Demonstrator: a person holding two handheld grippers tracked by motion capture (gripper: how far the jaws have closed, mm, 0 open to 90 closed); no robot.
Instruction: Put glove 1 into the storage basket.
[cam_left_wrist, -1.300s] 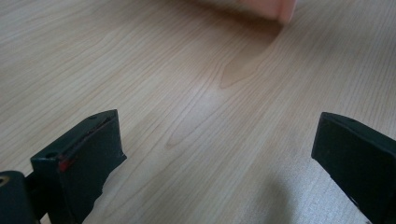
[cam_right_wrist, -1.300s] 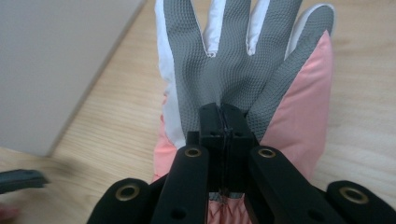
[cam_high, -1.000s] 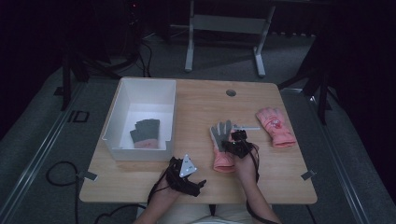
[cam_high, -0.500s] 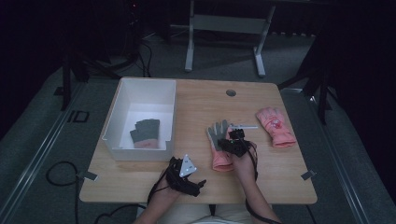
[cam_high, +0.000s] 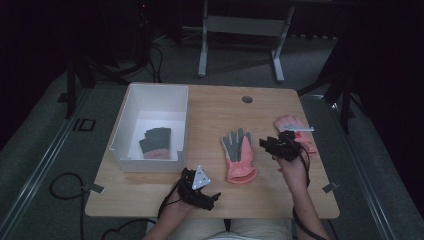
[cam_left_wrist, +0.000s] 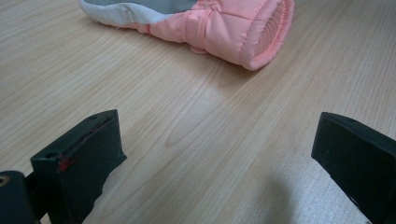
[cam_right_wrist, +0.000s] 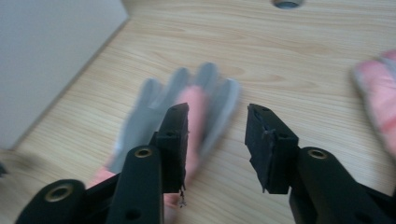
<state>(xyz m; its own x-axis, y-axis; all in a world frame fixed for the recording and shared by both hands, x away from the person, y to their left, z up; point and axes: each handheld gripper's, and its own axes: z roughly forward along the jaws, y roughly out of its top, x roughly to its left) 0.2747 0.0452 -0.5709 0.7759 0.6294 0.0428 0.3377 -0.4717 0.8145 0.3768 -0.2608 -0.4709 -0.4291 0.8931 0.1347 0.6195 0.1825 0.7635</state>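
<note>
- The white bin (cam_high: 150, 131) stands on the table's (cam_high: 210, 112) left half; its walls block any level pass there, so only its open top gives entry.
- Between the bin and the middle glove (cam_high: 238, 156) lies a bare strip of wood.
- The far right part of the table is bare apart from a round grommet (cam_high: 247, 99).
- The right gripper (cam_high: 278, 146) hangs between the middle glove and the right glove (cam_high: 295, 131), narrowing that gap.
- The left gripper (cam_high: 199, 192) sits at the near edge, with bare wood just ahead of it.

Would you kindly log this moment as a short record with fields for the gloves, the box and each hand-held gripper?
middle glove: grey palm up, pink cuff toward the person, flat on the table
right glove: pink, near the table's right edge
white box: holds a third glove
left hand-held gripper: jaws wide open, nothing between them
right hand-held gripper: jaws just opening, nothing between them, between the two gloves
</note>
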